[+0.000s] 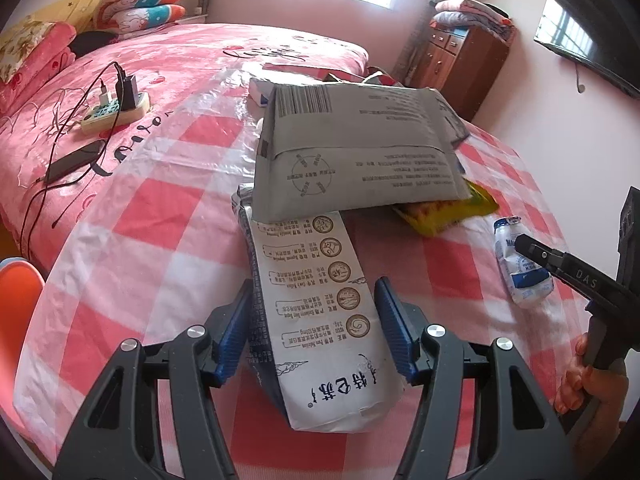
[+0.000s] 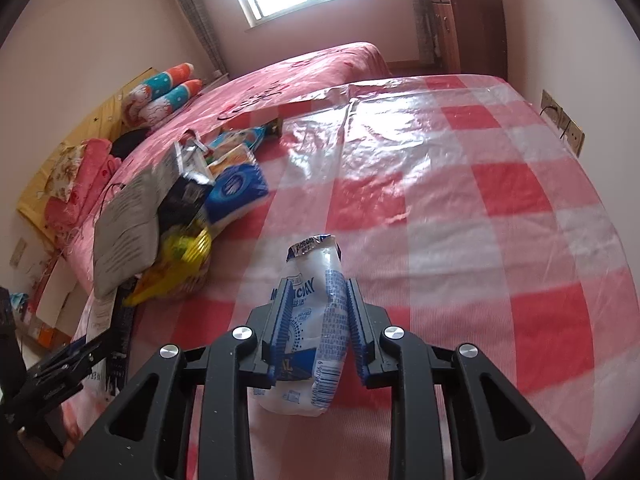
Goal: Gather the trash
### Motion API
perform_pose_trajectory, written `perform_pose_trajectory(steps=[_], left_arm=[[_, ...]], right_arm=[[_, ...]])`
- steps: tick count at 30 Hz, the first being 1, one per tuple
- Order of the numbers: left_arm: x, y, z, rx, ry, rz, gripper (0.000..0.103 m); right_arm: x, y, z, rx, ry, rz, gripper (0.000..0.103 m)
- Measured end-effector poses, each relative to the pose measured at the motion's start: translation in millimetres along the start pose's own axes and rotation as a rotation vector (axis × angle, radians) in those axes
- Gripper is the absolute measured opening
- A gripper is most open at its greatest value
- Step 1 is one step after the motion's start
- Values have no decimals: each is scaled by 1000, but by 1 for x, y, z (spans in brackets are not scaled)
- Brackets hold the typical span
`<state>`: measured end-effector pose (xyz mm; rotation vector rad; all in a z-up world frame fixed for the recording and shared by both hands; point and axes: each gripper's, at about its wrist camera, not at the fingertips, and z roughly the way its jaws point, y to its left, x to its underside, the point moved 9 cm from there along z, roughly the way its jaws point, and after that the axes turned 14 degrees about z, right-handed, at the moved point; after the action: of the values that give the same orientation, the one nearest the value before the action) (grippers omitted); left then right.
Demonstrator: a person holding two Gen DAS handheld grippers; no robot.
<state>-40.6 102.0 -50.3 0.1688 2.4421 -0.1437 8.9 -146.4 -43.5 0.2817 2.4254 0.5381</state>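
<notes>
The right tool [image 1: 524, 245] bears the letters "DAS" on its arm. The white carton [image 1: 320, 320] shows large upside-down Chinese characters, apparently "特仑苏". Print on the grey mailer [image 1: 360, 152] is unreadable.

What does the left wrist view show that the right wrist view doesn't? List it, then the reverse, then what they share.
Left wrist only: the power strip with chargers, the phone, and the wall TV.

Right wrist only: the blue tissue pack and wall sockets.

Both: the grey mailer, yellow wrapper, white pouch, checked sheet.
</notes>
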Motion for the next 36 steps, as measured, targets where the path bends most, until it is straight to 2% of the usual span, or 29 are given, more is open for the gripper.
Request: perform_pose_trajectory(steps=[4, 6, 8, 10, 11, 16, 18, 21, 29, 36], left_arm=[[8, -4, -7, 11, -3, 14, 61], [12, -6, -10, 22, -3, 15, 61], [15, -7, -13, 29, -3, 19, 61], [19, -8, -16, 40, -4, 22, 61], [20, -8, -18, 45, -4, 21, 61], [27, -10, -23, 73, -9, 28, 61], [30, -11, -26, 101, -11, 24, 61], [33, -15, -30, 152, -17, 16, 61], [39, -30, -44, 286, -35, 16, 61], [39, -55, -71, 447, -69, 67, 61]], right_arm=[[15, 5, -8, -14, 25, -16, 29], [22, 7, -10, -8, 37, -25, 34], [29, 10, -11, 4, 39, -44, 56], [37, 13, -12, 8, 43, -65, 68], [40, 15, -12, 14, 41, -77, 70], [44, 17, -10, 117, 19, -144, 70], [44, 16, -10, 147, 9, -155, 60], [47, 16, -11, 158, 4, -169, 60], [54, 23, -24, 143, -30, -179, 60], [56, 35, -42, 90, -40, -144, 60]])
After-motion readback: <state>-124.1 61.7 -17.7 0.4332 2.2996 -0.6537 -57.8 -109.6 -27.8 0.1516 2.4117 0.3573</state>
